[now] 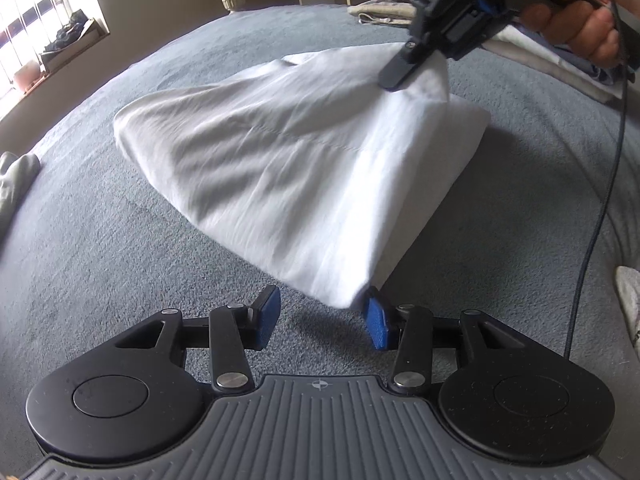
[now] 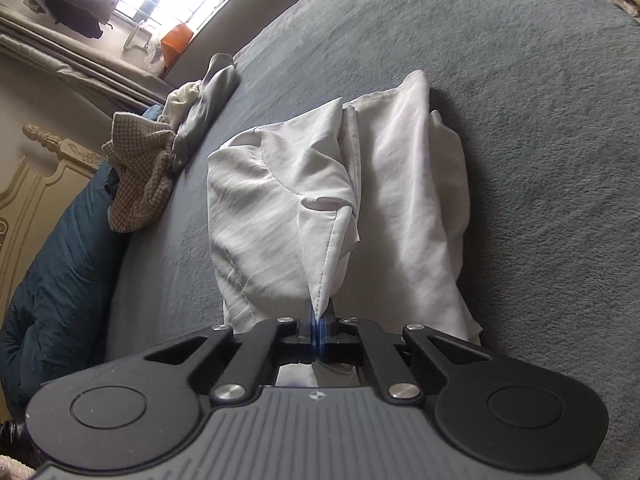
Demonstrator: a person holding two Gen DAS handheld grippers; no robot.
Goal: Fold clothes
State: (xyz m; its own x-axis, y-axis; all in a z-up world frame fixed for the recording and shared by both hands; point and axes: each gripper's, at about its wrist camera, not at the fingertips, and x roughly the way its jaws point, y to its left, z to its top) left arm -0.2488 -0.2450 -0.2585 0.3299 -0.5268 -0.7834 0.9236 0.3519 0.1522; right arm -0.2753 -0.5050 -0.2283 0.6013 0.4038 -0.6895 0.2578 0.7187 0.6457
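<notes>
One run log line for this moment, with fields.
right gripper: shut on white cotton garment | left gripper: open, at its hem | surface: grey bedspread

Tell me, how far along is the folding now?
Mid-fold. The white cotton garment is already doubled on the grey bed cover. The right gripper pinches one corner, lifted. The left gripper is open beside another corner. The crumpled clothes remain unfolded.

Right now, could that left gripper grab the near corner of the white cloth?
Probably yes. The left gripper is open, and the white cloth's near corner hangs just ahead by its right finger, nothing between. The right gripper holds another corner up.
</notes>
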